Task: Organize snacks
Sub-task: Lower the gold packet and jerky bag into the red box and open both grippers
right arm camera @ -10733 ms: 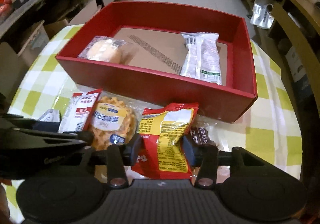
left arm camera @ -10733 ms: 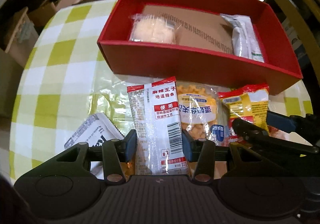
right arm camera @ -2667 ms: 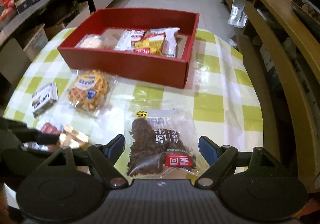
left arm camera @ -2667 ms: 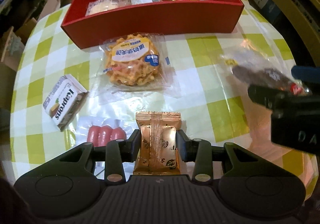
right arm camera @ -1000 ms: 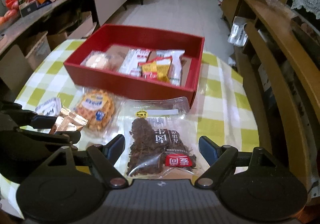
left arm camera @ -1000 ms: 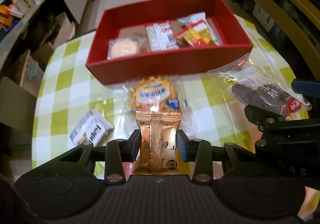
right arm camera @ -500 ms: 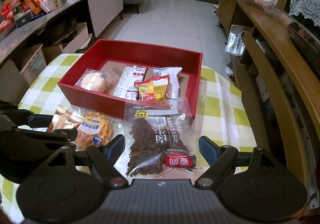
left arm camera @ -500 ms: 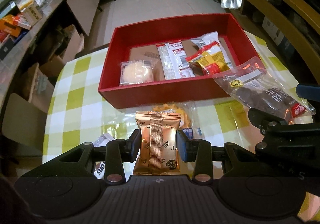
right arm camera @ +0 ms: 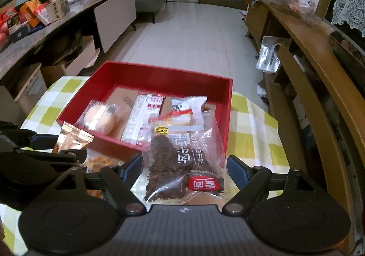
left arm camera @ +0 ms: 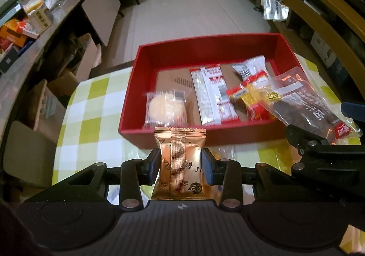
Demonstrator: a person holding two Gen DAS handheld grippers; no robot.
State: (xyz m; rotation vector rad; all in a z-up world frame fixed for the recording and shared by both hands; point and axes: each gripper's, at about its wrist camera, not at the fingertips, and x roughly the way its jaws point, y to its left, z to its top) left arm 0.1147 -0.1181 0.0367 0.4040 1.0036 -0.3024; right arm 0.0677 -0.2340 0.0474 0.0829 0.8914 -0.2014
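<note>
A red box (left arm camera: 205, 50) stands at the far side of the checked table (left arm camera: 91, 107). In it lie a round cake in clear wrap (left arm camera: 165, 107), a long white-and-red packet (left arm camera: 211, 94), a white packet (left arm camera: 249, 66) and a yellow-and-red packet (left arm camera: 251, 96). My left gripper (left arm camera: 180, 163) is shut on a copper foil packet (left arm camera: 179, 178), held upright just short of the box's near wall. My right gripper (right arm camera: 182, 164), jaws wide, is shut on a clear bag of dark dried meat (right arm camera: 180, 153). The bag's top hangs over the box's near right corner (right arm camera: 224, 142).
A waffle packet (right arm camera: 100, 162) lies on the table below the grippers, mostly hidden. Wooden chair rails (right arm camera: 319, 96) curve close along the right. Left of the table are cardboard boxes (left arm camera: 75, 69) and a cluttered long counter (right arm camera: 45, 16). Tiled floor lies beyond the box.
Both grippers have carried their packets forward to the red box. The box sits nearer and lower in both views, and the waffle packet has slipped almost out of sight beneath them.
</note>
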